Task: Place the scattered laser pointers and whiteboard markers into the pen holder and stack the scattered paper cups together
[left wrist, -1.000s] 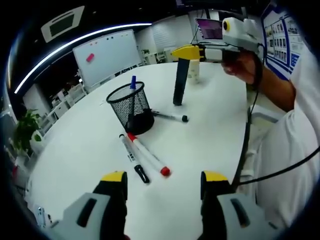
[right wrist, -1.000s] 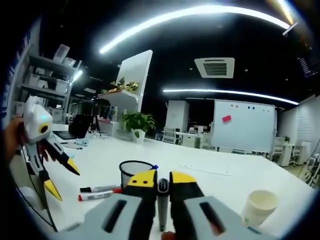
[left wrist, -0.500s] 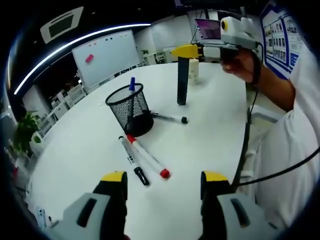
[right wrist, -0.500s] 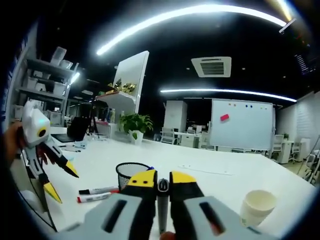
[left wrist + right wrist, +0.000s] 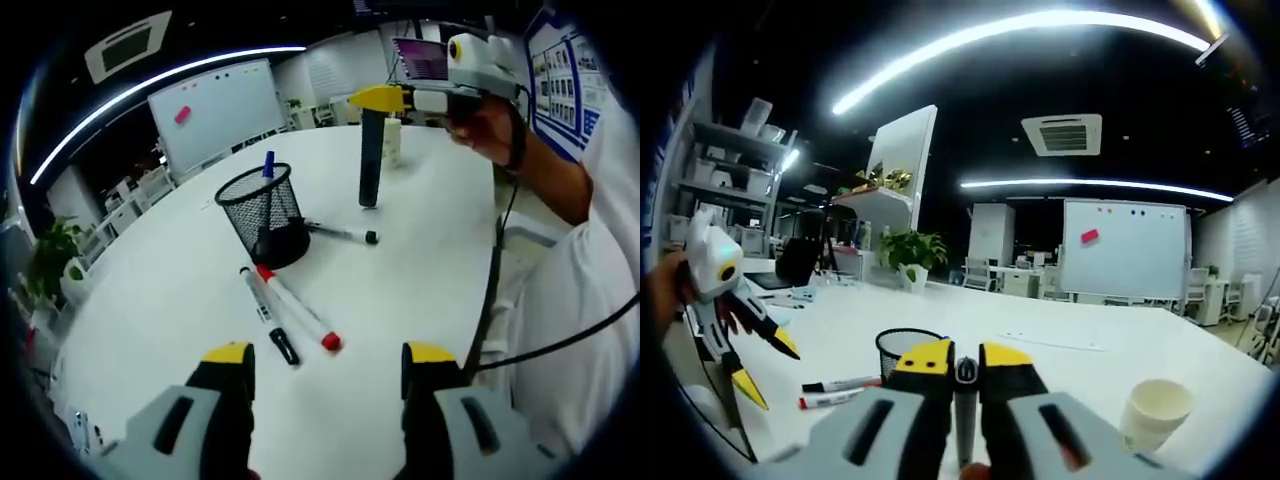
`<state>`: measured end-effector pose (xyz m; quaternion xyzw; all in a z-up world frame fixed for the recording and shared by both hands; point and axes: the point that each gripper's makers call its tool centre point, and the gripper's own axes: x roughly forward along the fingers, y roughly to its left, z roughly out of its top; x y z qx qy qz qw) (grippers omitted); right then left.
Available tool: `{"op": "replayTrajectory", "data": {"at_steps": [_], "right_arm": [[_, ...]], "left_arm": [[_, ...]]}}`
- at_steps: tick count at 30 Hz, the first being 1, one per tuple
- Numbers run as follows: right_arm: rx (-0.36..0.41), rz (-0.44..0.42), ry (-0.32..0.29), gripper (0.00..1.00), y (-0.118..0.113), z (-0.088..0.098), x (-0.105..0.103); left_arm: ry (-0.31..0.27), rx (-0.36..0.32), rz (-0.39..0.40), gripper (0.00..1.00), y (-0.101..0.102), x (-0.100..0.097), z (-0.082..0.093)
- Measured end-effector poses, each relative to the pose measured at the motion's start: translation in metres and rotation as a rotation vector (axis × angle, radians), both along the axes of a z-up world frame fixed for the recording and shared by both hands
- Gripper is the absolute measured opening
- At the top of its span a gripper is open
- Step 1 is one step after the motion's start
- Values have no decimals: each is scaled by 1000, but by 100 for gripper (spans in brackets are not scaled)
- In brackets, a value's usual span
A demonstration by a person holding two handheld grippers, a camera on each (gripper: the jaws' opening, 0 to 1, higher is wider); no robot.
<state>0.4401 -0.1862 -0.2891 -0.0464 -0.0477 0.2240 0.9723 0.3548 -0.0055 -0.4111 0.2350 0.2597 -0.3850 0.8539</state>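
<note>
So far one blue pen stands in the holder; the right tool is clamped on a dark pointer held aloft, the left tool gapes empty, three markers lie on the worktop, and a cup waits.

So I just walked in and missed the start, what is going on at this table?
A person is tidying a white table with handheld tongs. The right tongs grip a dark pen-shaped item upright above the table, off to the side of the mesh pen holder, which already holds a blue marker. The left tongs hover open over a black marker and a red marker. Another marker lies beside the holder, and a paper cup stands apart.
</note>
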Motion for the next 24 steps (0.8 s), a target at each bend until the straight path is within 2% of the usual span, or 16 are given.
{"op": "replayTrajectory", "data": {"at_steps": [10, 24], "right_arm": [[12, -16, -30, 10, -7, 12, 1], [26, 1, -36, 10, -5, 20, 2]], "left_arm": [[8, -1, 0, 60, 1, -1, -3], [9, 0, 1, 60, 2, -1, -4]]}}
